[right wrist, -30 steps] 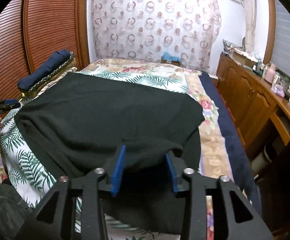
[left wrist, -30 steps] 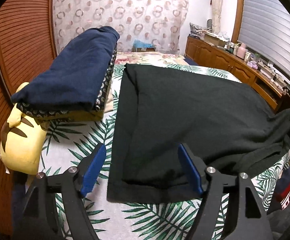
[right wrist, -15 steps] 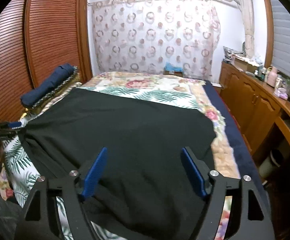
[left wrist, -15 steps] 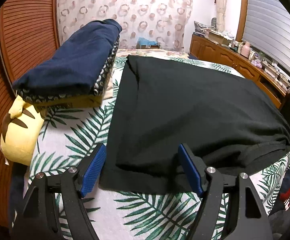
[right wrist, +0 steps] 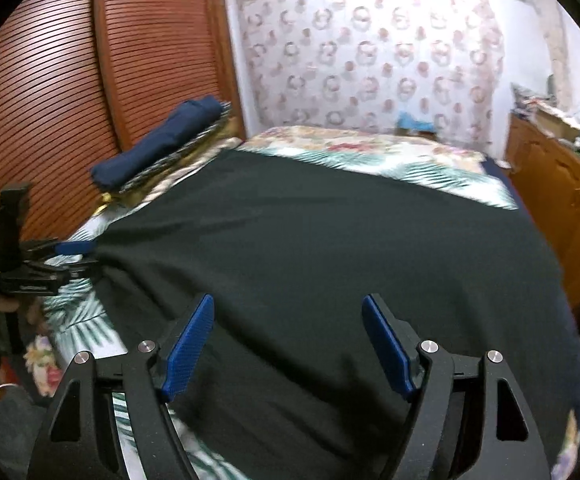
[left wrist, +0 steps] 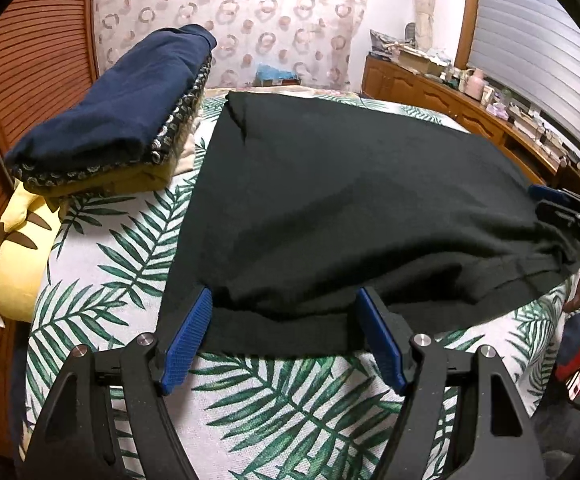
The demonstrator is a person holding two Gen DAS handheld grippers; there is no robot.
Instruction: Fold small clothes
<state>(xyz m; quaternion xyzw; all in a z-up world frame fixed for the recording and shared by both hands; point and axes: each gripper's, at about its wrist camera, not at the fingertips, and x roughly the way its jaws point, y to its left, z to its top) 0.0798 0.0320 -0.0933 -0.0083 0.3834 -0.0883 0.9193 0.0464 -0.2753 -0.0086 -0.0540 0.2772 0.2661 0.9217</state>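
A black garment lies spread over the leaf-print bed cover, folded once, with its near hem facing me. My left gripper is open, its blue pads on either side of the near left corner of the hem. My right gripper is open and empty above the garment at its right end. The right gripper also shows at the right edge of the left wrist view. The left gripper shows at the left of the right wrist view.
A stack of folded clothes with a navy piece on top sits at the back left on the bed. A yellow plush lies below it. A wooden slatted wardrobe stands left; a wooden cabinet runs along the right.
The right gripper opened and let go of the garment, then rose above it. The left gripper moved forward, so its open fingers now straddle the near hem corner.
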